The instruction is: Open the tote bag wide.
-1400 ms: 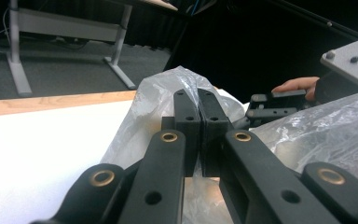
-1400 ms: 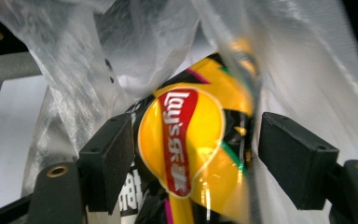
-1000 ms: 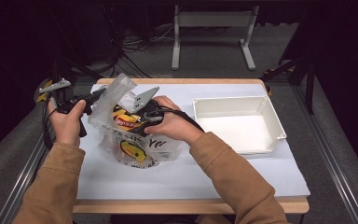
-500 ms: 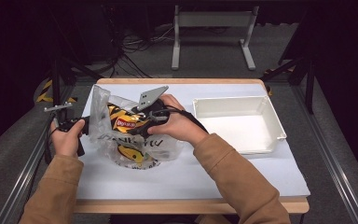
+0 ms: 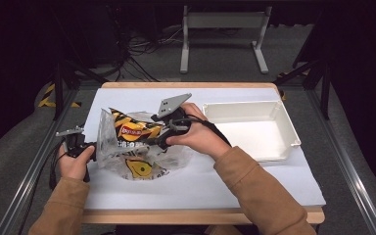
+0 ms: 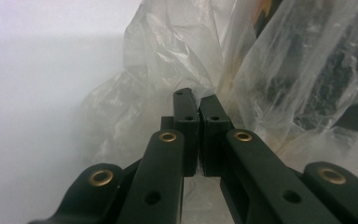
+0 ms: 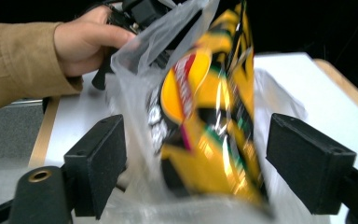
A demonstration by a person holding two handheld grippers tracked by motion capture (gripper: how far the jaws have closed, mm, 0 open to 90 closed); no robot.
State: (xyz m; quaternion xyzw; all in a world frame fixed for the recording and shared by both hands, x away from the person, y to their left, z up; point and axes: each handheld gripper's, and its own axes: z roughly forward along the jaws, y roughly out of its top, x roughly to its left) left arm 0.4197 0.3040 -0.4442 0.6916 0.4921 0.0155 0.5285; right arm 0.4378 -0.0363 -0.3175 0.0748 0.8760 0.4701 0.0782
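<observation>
Left hand-held gripper (image 6: 198, 100) pinched tight on the clear plastic bag (image 5: 176, 155) edge at the tabletop (image 5: 215, 186). Right hand-held gripper (image 7: 196, 154) jaws have just been opening, now spread around the chip packet (image 5: 136, 131), not pressing. Packet looks partly inside the bag; seating it fully remains. White bin (image 5: 274, 147) sits unused.

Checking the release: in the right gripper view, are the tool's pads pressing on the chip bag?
No, the right tool stands open, chip bag loose between them.
</observation>
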